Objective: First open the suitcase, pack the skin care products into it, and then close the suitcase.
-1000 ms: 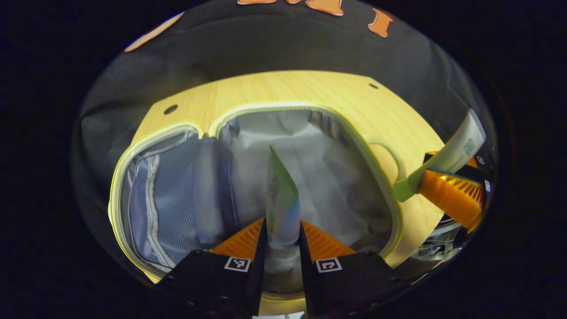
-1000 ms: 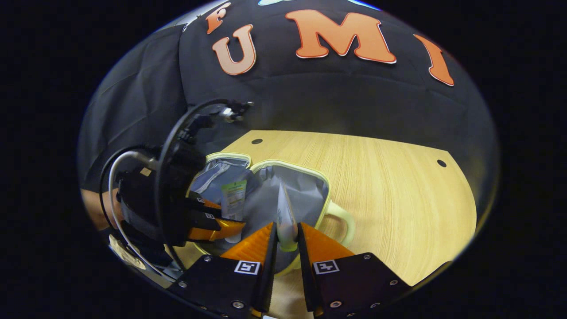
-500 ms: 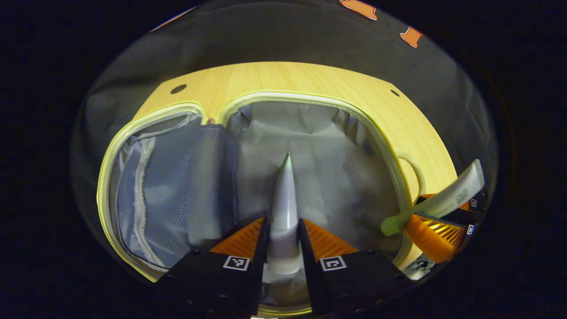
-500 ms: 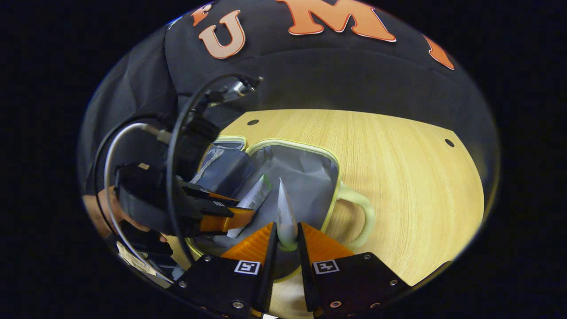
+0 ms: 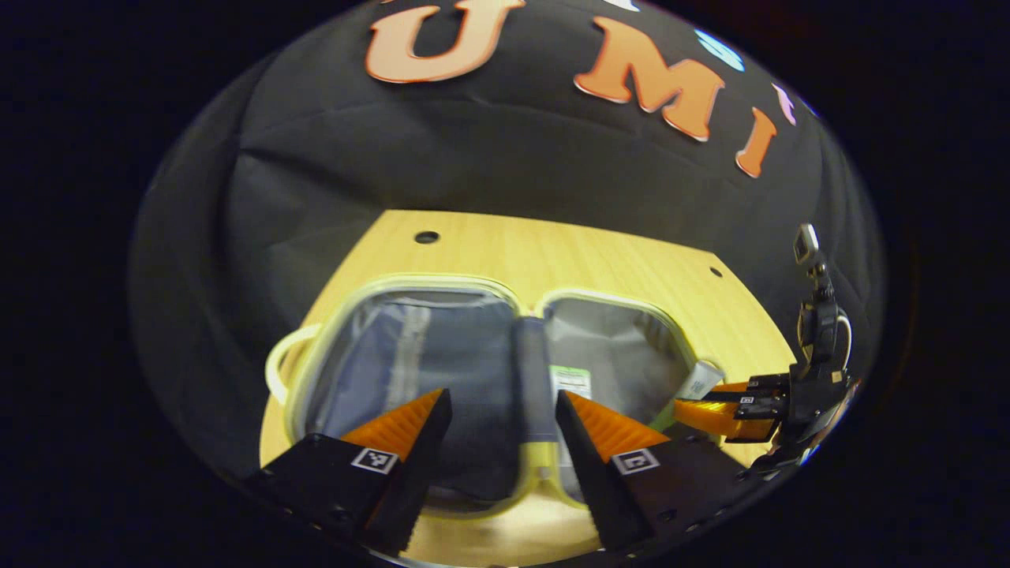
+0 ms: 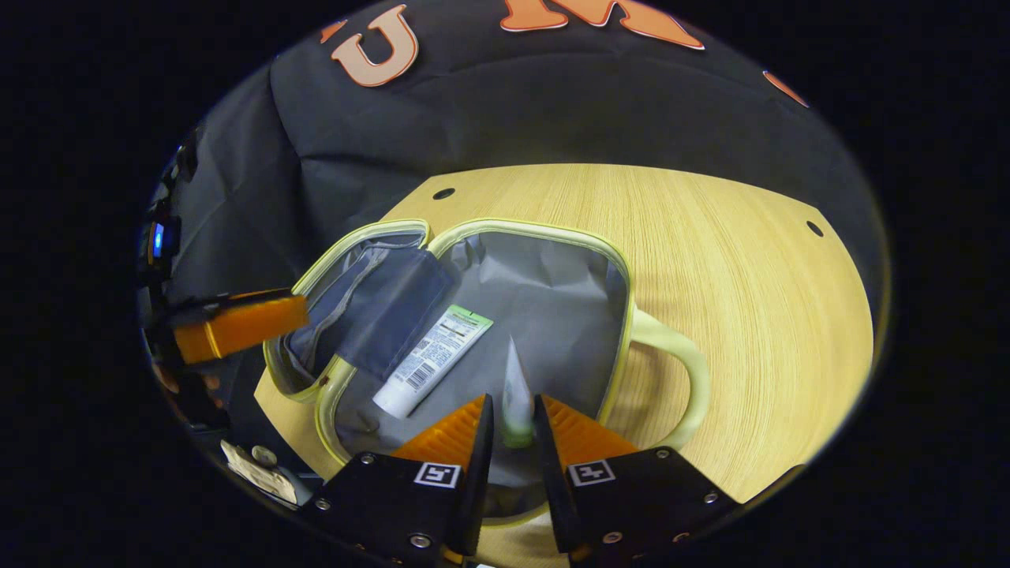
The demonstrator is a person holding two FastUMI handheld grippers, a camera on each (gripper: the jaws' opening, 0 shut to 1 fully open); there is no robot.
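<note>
In the left gripper view I find my left gripper (image 5: 500, 410) spread wide with nothing between its fingers, low centre over the open suitcase (image 5: 410, 284) on the wooden table (image 5: 552, 252). One white tube (image 5: 570, 380) lies flat on the grey lining of the case's right half. In the right gripper view my right gripper (image 6: 513, 414) is closed on a second tube (image 6: 514, 386), held edge-on at lower centre above that same half of the suitcase (image 6: 536, 229), near its handle (image 6: 678, 355). The flat tube (image 6: 432, 361) lies just left of it.
</note>
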